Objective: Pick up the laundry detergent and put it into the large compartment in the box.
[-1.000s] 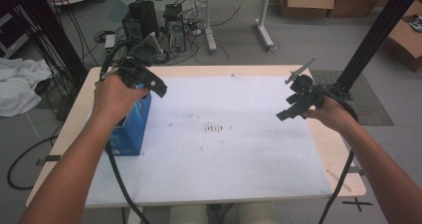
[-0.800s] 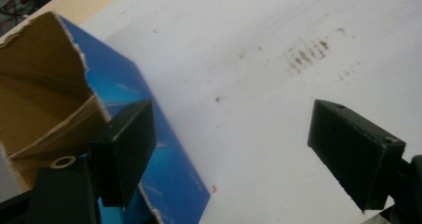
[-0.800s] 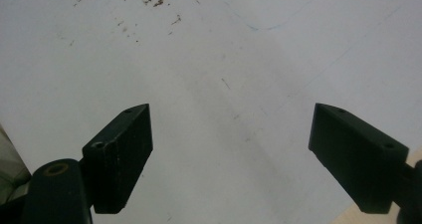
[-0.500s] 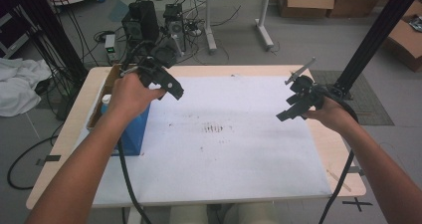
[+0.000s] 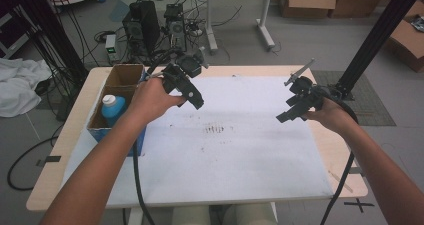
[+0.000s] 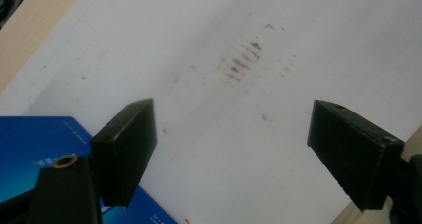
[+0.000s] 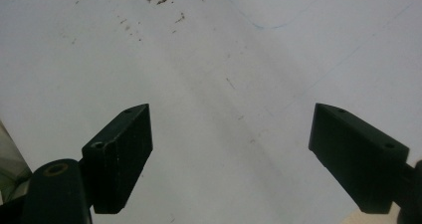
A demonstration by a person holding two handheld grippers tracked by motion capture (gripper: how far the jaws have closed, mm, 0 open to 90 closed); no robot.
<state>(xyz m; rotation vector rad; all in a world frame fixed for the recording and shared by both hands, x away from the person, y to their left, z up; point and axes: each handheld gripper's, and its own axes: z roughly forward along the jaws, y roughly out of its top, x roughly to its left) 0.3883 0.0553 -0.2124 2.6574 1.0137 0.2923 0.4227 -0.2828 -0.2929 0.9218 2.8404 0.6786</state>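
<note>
An open blue box (image 5: 123, 78) with a brown inside stands at the left end of the table. A blue bottle with a white cap (image 5: 113, 108) stands upright in its near compartment. A hand holds my left gripper (image 5: 194, 96) above the white sheet (image 5: 240, 160), just right of the box. Its jaws are open and hold nothing. In the left gripper view the gripper (image 6: 231, 129) points at the sheet, and the box's blue side (image 6: 35, 144) lies at bottom left. My right gripper (image 5: 290, 110) hovers near the sheet's right edge, also open (image 7: 231, 129) with nothing in it.
Brown smudges (image 5: 216, 130) mark the middle of the sheet. The wooden table (image 5: 60, 185) shows bare along its edges. Behind the table are computer towers (image 5: 142, 27) and cables on the floor. A black pole (image 5: 375, 40) rises at the right, and white cloth (image 5: 20, 87) lies at far left.
My left gripper has moved right, from over the box to above the sheet, which uncovers the bottle in the box. The right gripper has hardly moved.
</note>
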